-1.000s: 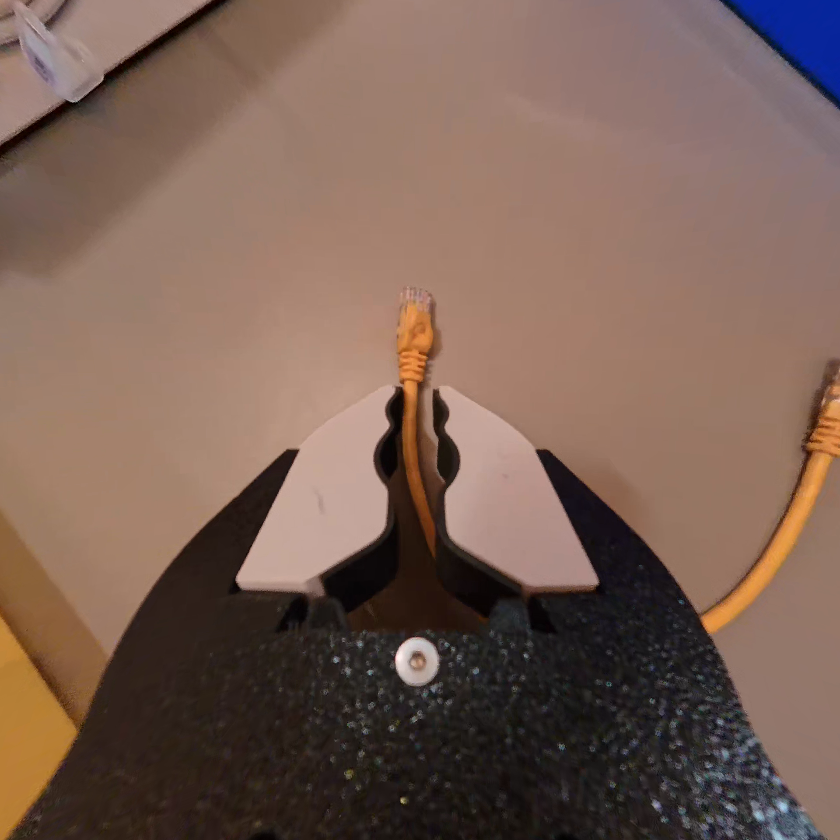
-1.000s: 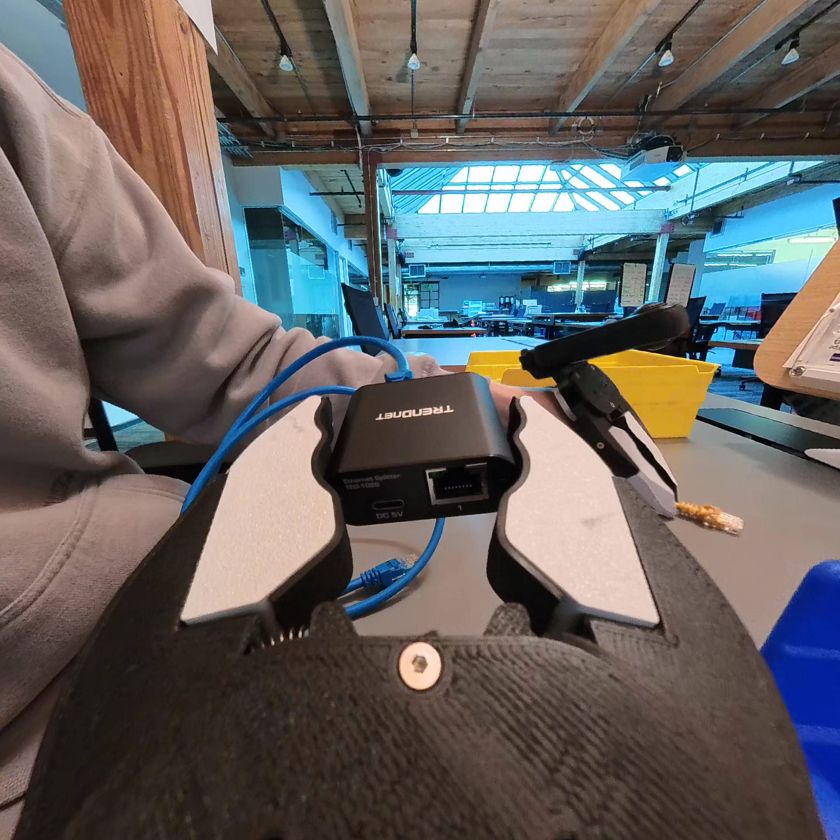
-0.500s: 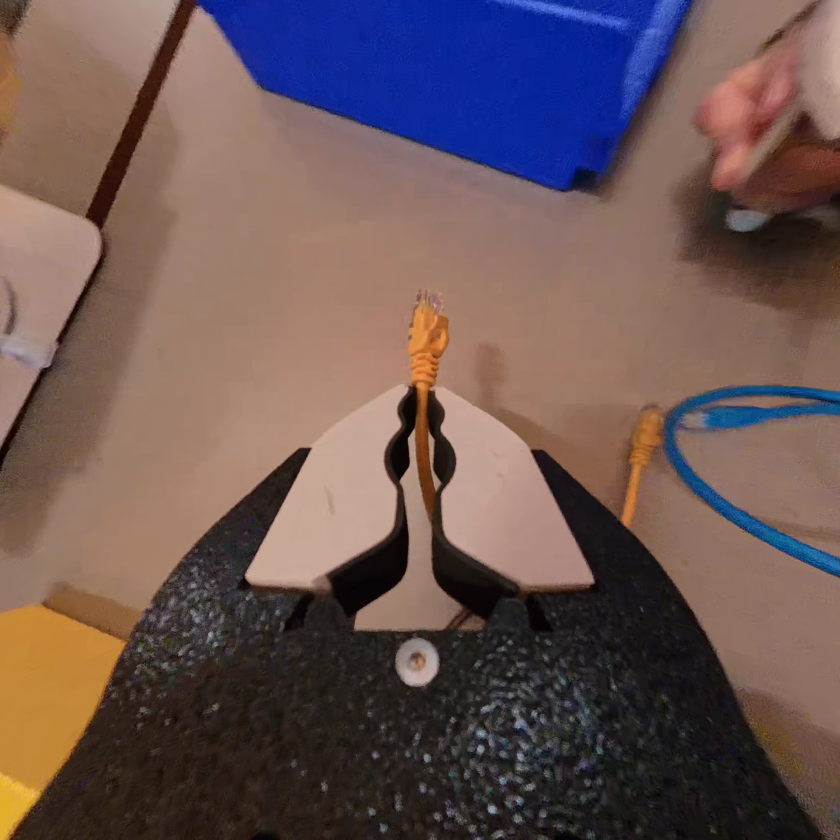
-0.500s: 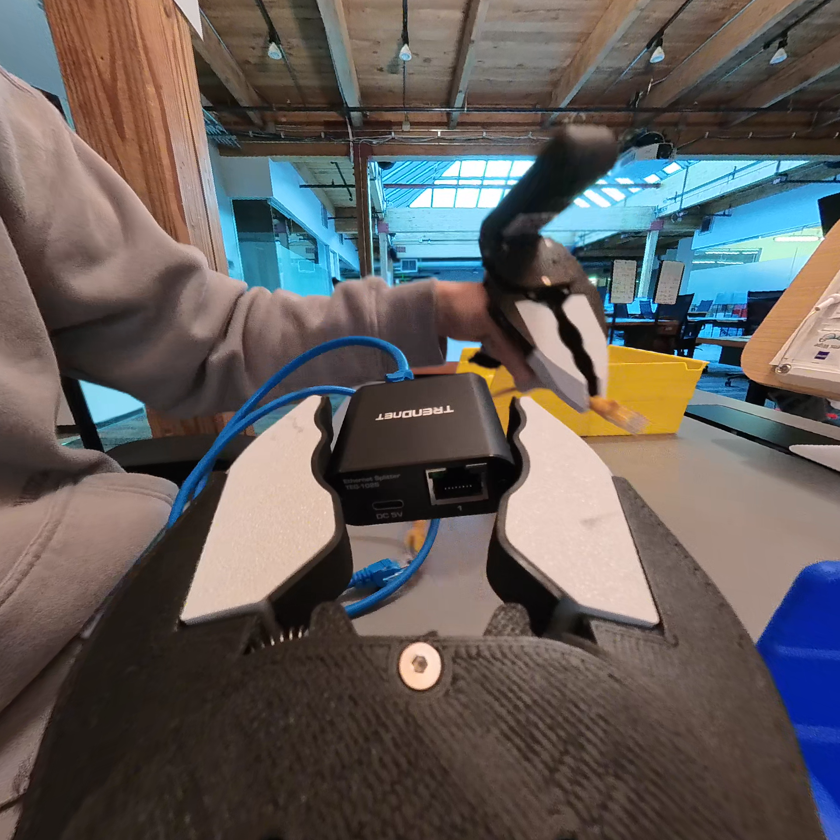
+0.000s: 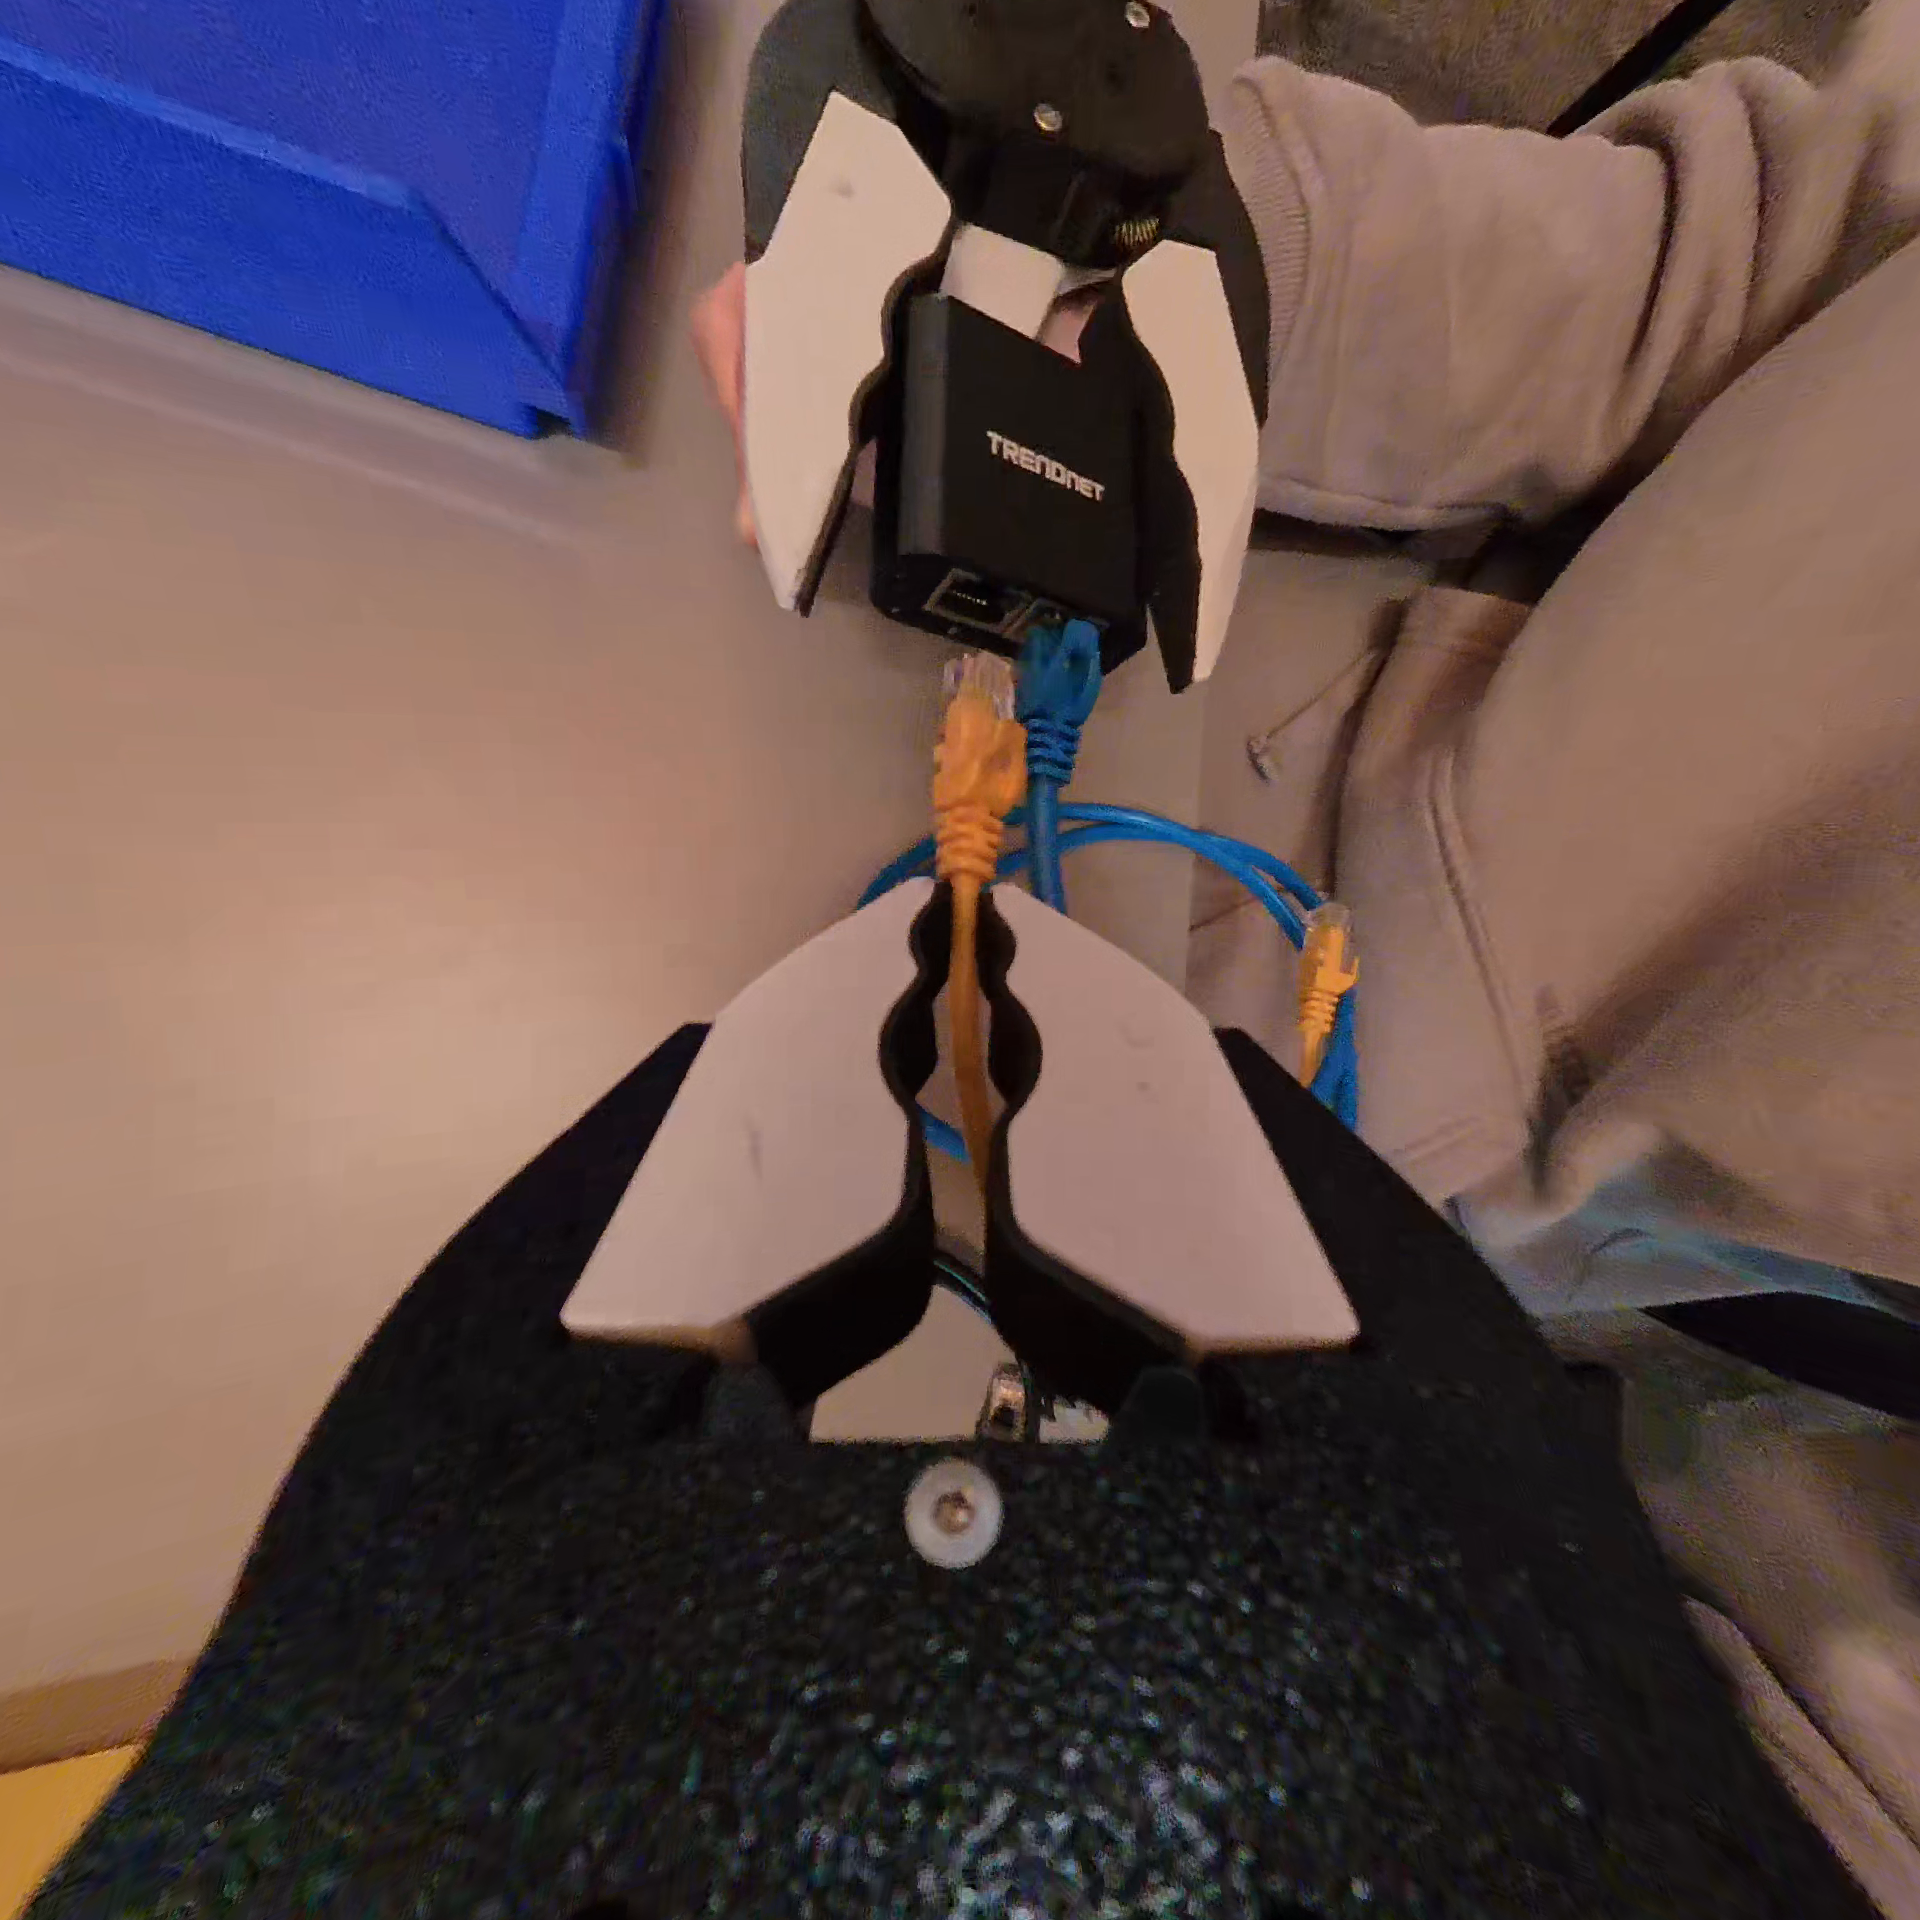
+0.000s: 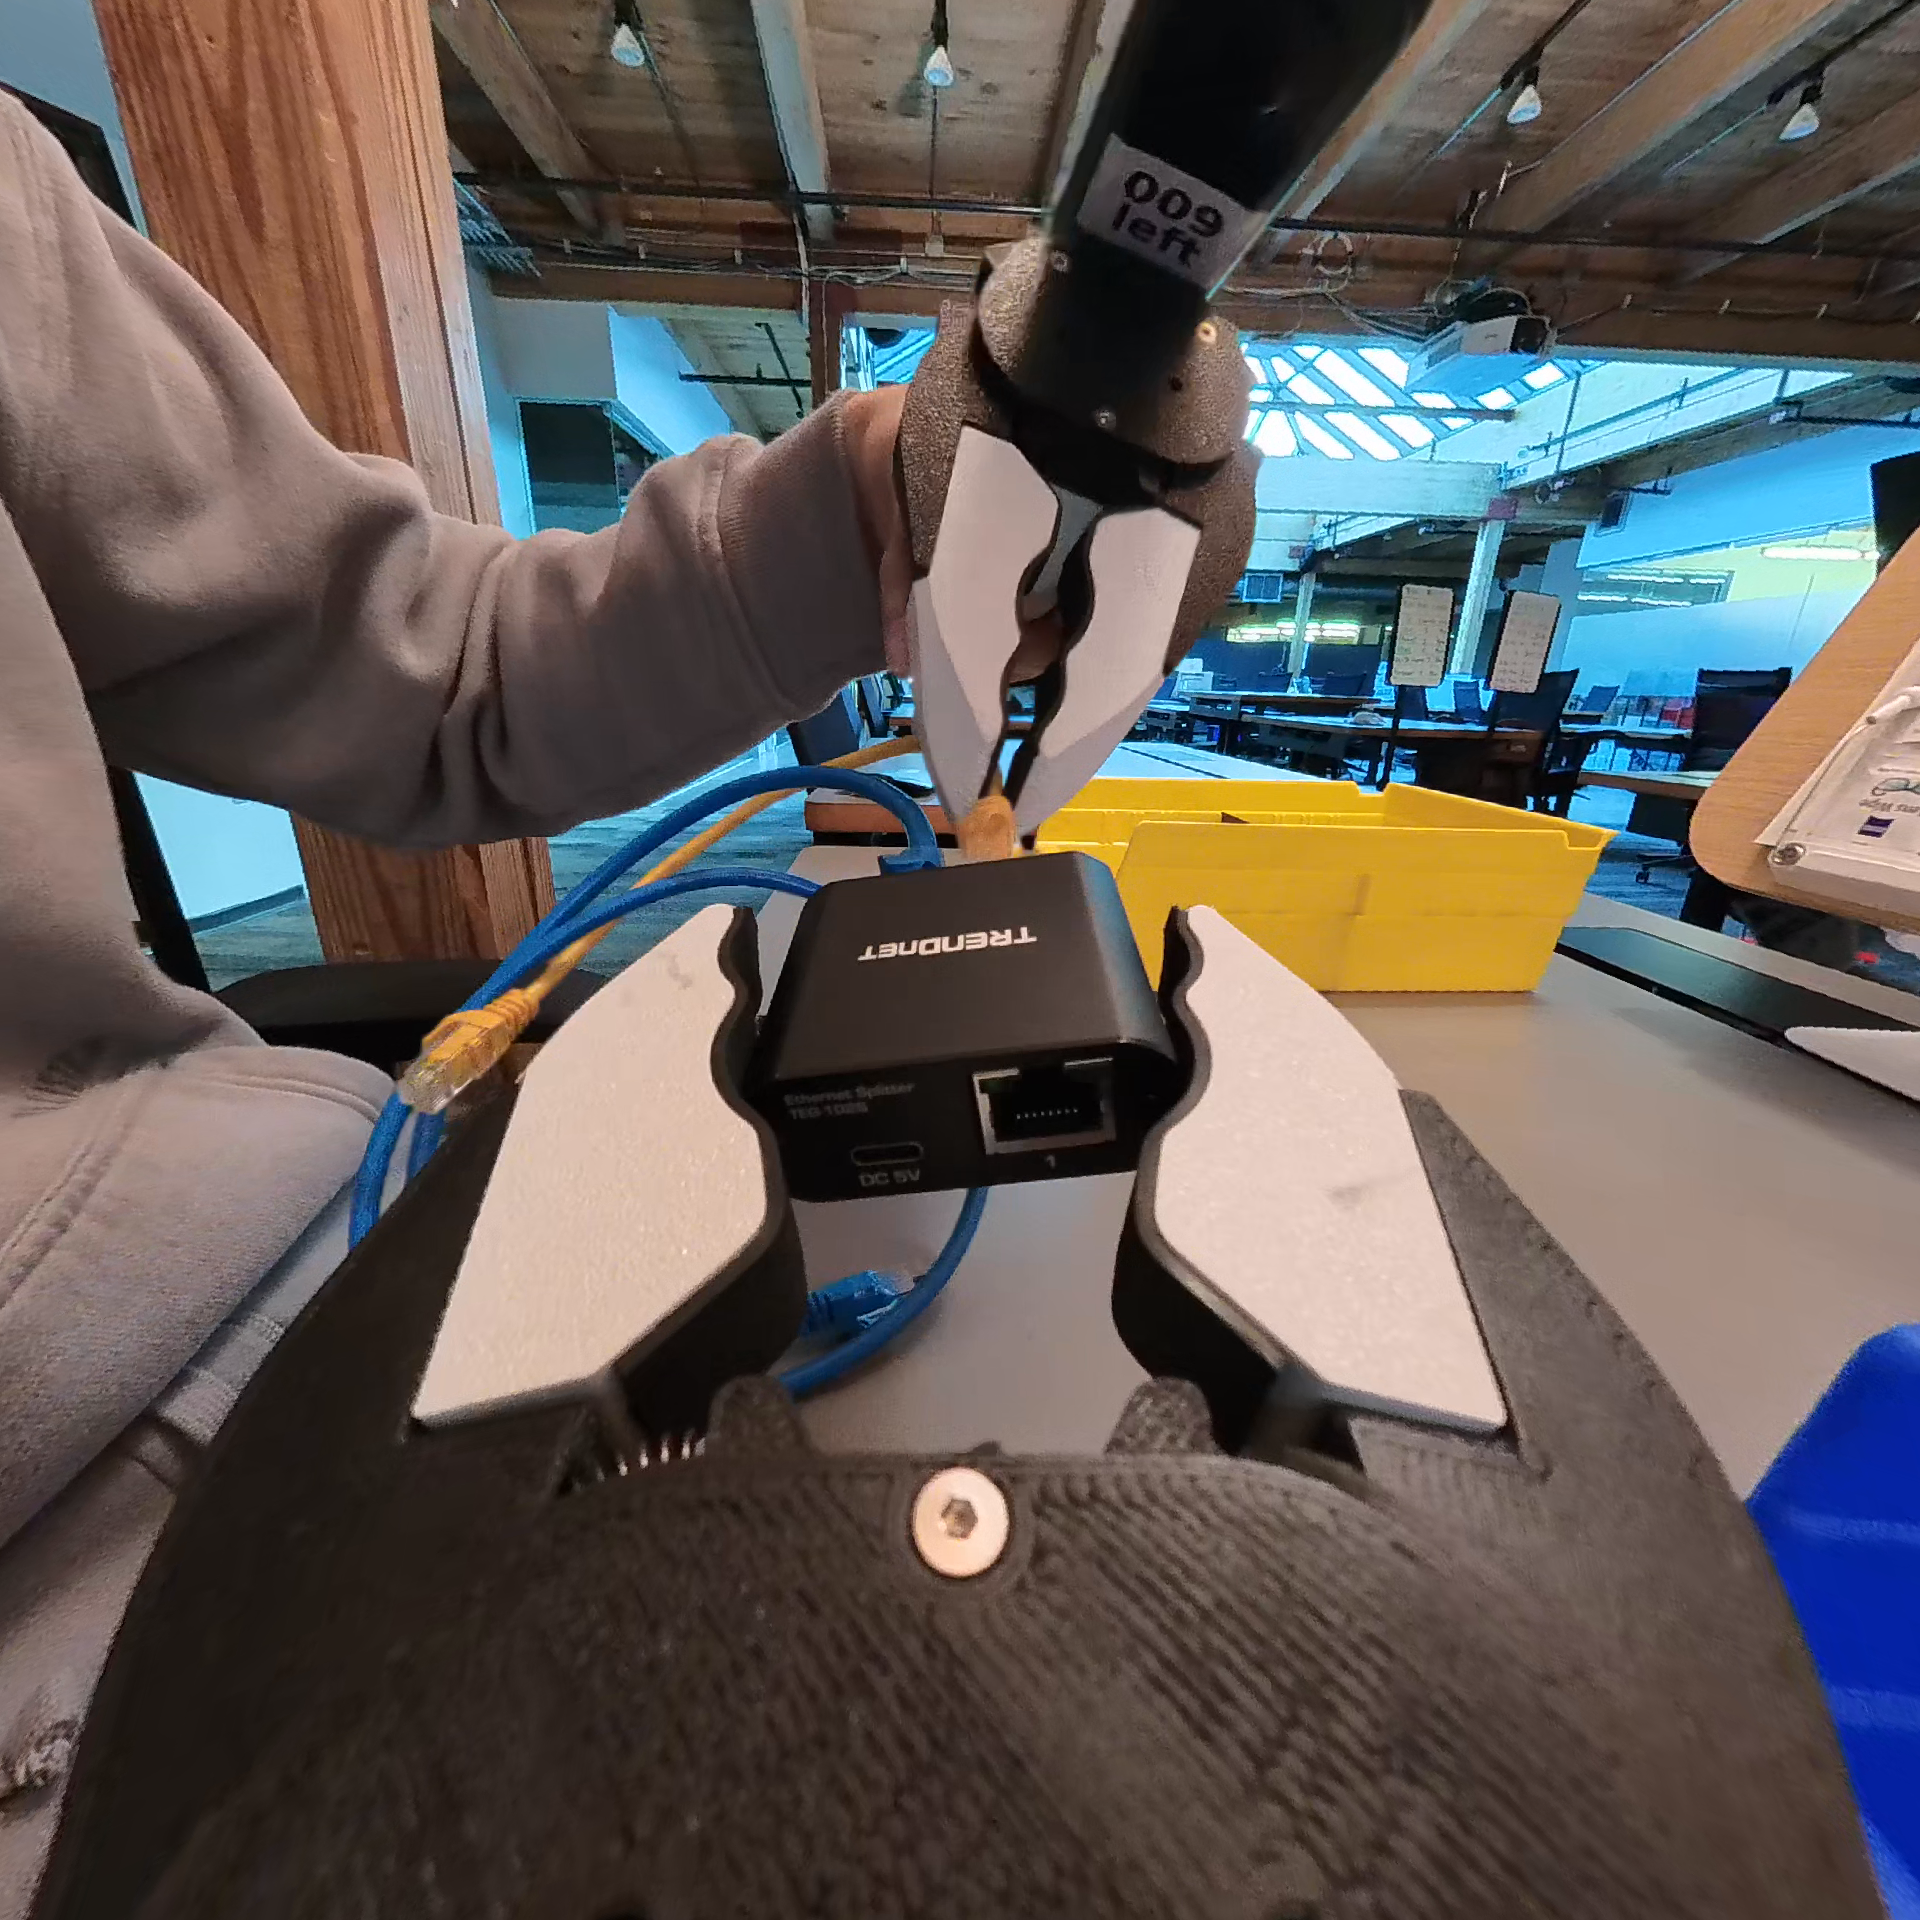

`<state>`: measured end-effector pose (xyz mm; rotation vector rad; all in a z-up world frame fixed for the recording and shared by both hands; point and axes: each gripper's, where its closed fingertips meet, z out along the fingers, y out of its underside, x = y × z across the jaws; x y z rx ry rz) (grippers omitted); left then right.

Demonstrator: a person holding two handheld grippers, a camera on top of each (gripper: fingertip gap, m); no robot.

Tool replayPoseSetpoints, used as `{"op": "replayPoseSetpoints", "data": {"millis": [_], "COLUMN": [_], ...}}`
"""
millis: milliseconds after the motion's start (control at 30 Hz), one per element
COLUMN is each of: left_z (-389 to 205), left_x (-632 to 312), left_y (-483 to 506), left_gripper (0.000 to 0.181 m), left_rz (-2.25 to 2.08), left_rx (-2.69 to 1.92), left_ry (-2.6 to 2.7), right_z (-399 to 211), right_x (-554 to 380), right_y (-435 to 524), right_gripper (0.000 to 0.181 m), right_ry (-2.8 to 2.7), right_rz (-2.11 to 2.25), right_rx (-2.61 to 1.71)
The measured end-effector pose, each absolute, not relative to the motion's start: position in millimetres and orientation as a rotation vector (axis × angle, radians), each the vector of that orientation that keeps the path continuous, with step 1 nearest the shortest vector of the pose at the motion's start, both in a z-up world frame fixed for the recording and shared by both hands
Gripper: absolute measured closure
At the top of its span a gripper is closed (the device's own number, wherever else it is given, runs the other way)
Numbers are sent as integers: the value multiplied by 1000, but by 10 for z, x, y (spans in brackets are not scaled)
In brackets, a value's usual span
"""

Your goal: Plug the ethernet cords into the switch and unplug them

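My left gripper (image 5: pixel 961 914) pinches the orange cord (image 5: pixel 966 1018); plug (image 5: pixel 977 727) just short of the free port | my right gripper (image 6: pixel 961 1039) clamps the switch (image 6: pixel 961 1023) above the table (image 5: pixel 364 831) edge; blue cord (image 5: pixel 1055 727) plugged in

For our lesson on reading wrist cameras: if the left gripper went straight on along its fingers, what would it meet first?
Probably the small black plastic switch: the left gripper holds the orange ethernet cord, whose clear plug tip sits just short of the open port beside the blue cord. Depth is uncertain.

A yellow bin (image 6: pixel 1351 904) sits on a grey table (image 6: pixel 1662 1122) in an open-plan workspace, a blue bin (image 5: pixel 291 197) near it. Left of the yellow bin, a grey sleeve (image 6: pixel 468 623) crosses before a wooden post (image 6: pixel 301 416); timber beams (image 6: pixel 831 156) run overhead.
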<state>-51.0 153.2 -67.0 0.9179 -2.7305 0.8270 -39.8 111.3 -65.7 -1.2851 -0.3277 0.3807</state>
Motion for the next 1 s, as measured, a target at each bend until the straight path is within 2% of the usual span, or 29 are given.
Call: {"op": "replayPoseSetpoints", "data": {"millis": [300, 1000], "left_z": [-678, -663], "left_x": [-497, -545], "left_y": [1483, 1433], "left_gripper": [177, 177], "left_rz": [898, 834], "left_rx": [1002, 1119], "left_ry": [-2492, -2488], "right_z": [-698, -706], "right_x": [-455, -470], "right_y": [1145, 1147], "right_gripper": [106, 106], "right_ry": [-362, -372], "right_rz": [363, 378], "right_rx": [-1320, -1325]}}
